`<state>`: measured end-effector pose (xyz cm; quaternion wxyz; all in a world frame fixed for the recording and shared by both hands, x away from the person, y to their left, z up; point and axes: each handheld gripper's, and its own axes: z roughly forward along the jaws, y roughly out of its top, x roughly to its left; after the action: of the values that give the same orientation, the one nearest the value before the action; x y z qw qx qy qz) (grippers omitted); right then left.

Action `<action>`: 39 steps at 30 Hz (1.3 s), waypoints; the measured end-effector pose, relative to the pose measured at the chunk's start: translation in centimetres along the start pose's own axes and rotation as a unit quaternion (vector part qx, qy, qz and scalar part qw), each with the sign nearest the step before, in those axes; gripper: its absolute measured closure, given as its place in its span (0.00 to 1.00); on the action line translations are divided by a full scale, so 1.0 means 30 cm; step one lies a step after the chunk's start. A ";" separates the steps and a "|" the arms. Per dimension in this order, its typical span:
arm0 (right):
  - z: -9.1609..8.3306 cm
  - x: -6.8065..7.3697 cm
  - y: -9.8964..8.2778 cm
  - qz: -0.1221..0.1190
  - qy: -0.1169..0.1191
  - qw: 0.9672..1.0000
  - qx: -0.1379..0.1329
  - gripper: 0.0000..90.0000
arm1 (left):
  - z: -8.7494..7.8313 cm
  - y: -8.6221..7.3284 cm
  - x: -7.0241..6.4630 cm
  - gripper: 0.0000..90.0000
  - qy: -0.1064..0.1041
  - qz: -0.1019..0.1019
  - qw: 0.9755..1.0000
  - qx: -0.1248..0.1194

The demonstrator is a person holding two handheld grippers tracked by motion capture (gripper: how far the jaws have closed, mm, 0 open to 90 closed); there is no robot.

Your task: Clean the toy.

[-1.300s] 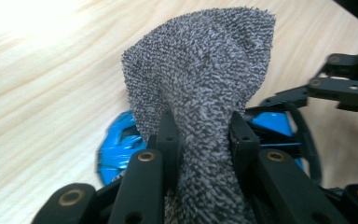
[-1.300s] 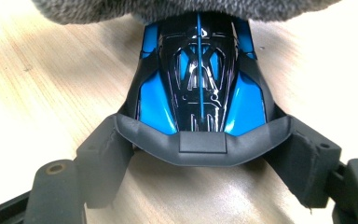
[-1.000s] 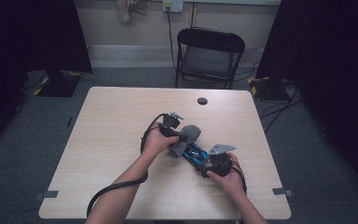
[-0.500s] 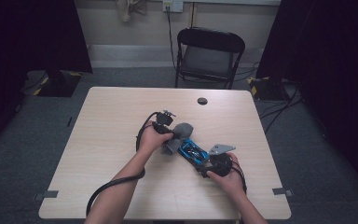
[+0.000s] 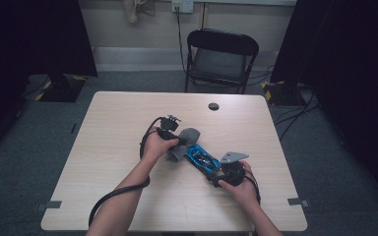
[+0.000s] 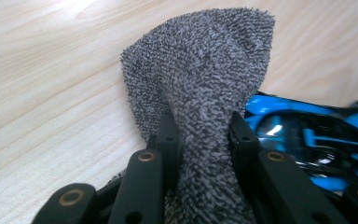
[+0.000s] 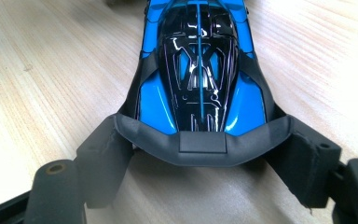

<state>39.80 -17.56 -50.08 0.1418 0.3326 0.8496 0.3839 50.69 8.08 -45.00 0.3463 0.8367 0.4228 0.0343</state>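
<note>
A blue and black toy car (image 5: pixel 203 158) lies on the light wooden table (image 5: pixel 108 162), right of its middle. My right gripper (image 5: pixel 220 170) is shut on the car's rear end; in the right gripper view the car (image 7: pixel 198 60) points away and both jaws of the right gripper (image 7: pixel 203 140) press on the ends of its dark rear wing. My left gripper (image 5: pixel 178 143) is shut on a grey terry cloth (image 5: pixel 186 140) at the car's far end. In the left gripper view the cloth (image 6: pixel 200 79) bunches up from the left gripper (image 6: pixel 204 128), with the car (image 6: pixel 307 135) just behind it.
A small dark round disc (image 5: pixel 213 106) lies near the table's far edge. A black folding chair (image 5: pixel 220 59) stands behind the table. The left gripper's cable (image 5: pixel 113 196) trails off the near edge. Bare tabletop lies to the left and along the back.
The left hand has slid the cloth a little to the left along the car's far end. The right hand and the car have stayed put.
</note>
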 end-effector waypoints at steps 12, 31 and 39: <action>0.000 0.001 0.000 0.000 -0.001 1.000 0.000 0.28 | -0.042 -0.012 -0.176 0.80 -0.078 0.060 0.995 -0.007; 0.000 0.001 0.000 0.000 0.000 1.000 0.001 0.28 | 0.030 -0.044 -0.293 0.79 -0.114 0.087 0.990 0.017; 0.000 0.001 0.000 0.000 -0.001 1.000 0.001 0.28 | 0.020 -0.031 -0.232 0.79 -0.101 0.063 0.993 0.011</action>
<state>39.79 -17.54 -50.08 0.1423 0.3326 0.8499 0.3831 45.81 3.03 -44.39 0.3752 0.8648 0.3320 -0.0335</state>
